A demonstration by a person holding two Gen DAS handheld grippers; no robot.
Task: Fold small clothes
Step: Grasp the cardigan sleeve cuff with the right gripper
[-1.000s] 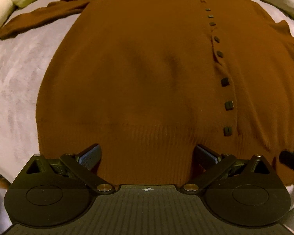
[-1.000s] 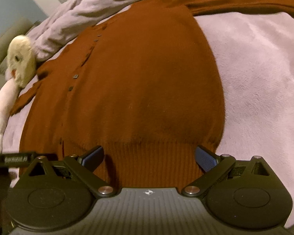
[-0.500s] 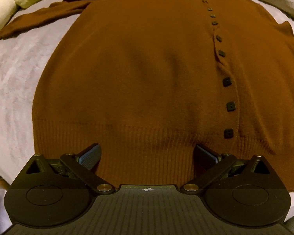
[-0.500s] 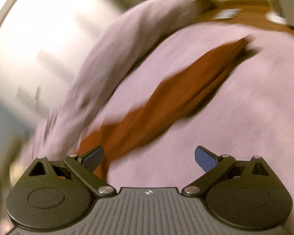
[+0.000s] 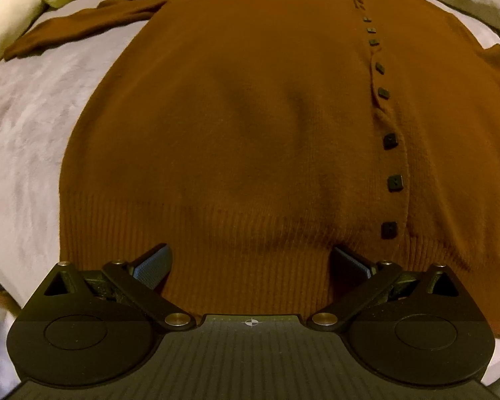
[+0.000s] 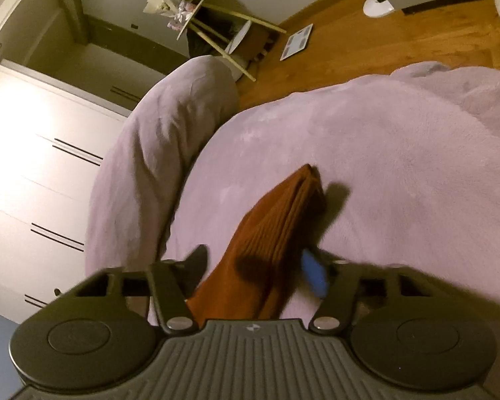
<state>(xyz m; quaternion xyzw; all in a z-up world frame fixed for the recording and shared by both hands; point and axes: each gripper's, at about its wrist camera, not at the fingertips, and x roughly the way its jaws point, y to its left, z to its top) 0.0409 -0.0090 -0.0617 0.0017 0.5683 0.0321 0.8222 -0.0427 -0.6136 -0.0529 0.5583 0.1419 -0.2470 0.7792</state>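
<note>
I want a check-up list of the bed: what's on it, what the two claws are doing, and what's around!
Surface: lilac fleece blanket spread over a bed, with a rolled fold along one side.
Job's things: brown cardigan lying flat, buttoned; square black buttons in a row. One sleeve stretches out sideways.
Clutter: cream stuffed toy beside the other sleeve.
Grippers: left claw open, straddling the ribbed hem. Right claw closing around the sleeve; pads not clearly pressing yet.
Cables: nothing seen.
Surroundings: white drawers, wooden floor, a stool, a bathroom scale.
</note>
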